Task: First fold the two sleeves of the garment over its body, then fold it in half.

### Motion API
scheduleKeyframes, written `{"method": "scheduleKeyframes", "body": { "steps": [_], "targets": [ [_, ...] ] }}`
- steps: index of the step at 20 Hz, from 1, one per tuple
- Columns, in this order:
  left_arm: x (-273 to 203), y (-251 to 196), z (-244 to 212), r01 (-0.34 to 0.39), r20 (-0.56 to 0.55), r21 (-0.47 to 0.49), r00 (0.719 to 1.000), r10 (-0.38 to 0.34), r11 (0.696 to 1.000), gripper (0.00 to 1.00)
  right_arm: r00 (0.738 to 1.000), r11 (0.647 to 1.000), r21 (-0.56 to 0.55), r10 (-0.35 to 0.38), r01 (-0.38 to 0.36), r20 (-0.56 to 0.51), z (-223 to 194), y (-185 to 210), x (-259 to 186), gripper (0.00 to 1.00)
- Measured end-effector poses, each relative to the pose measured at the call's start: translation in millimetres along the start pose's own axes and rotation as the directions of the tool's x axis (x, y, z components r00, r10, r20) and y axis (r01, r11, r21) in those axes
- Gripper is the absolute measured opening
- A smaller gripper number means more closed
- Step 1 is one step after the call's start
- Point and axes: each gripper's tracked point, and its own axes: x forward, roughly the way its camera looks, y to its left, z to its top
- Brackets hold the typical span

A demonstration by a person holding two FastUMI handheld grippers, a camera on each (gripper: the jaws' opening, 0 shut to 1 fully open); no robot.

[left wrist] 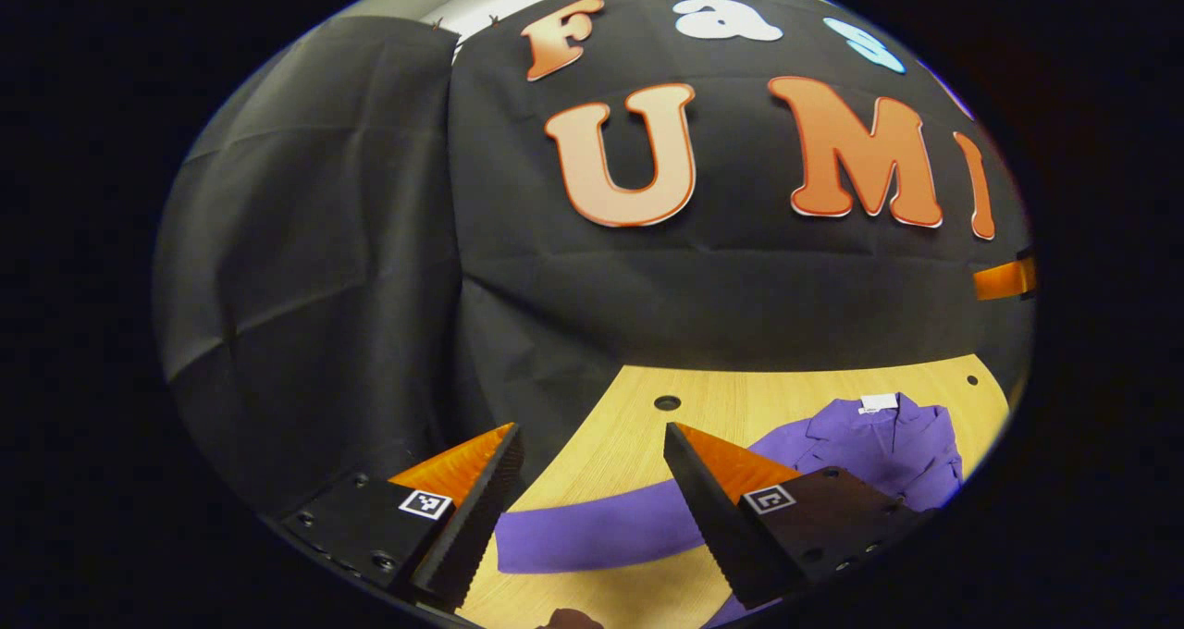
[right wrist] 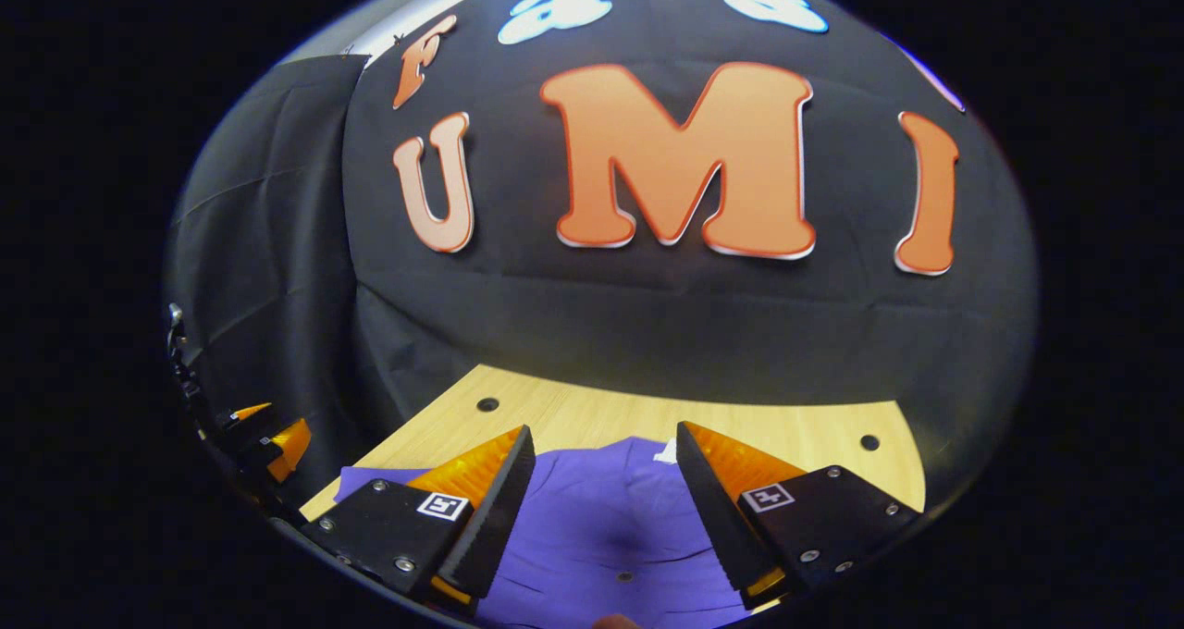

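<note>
Both tongs level, wide apart, gripping nothing: left tongs (left wrist: 592, 444) over sleeve (left wrist: 592, 527), right tongs (right wrist: 603, 444) over garment (right wrist: 601, 527)

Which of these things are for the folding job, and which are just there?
For the job:
purple garment
its outstretched sleeve
left gripper
right gripper

Just there:
wooden table
holes in the table
black cloth wall

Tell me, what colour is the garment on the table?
Plain purple garment; it shows best in the left gripper view.
</note>
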Motion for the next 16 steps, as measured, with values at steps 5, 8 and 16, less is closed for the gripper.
{"method": "scheduleKeyframes", "body": {
  "steps": [5, 8, 16],
  "targets": [
    [30.5, 11.6, -45.8, 0.040, -0.207, -0.158, 0.976, -0.073, 0.987, 0.99, 0.996, 0.998, -0.024, -0.063, 0.064, 0.057, 11.5, -23.7, -30.7, 1.00],
    [47.3, 20.8, -74.0, 0.014, -0.322, -0.170, 0.944, -0.069, 0.985, 0.99, 0.988, 0.988, -0.090, -0.112, 0.122, 0.108, 18.4, -37.4, -49.3, 0.94],
    [76.4, 36.2, -170.4, -0.070, -0.609, -0.218, 0.789, -0.079, 0.973, 0.98, 0.983, 0.979, -0.135, -0.134, 0.151, 0.129, 12.2, -48.2, -84.5, 0.94]
  ]
}}
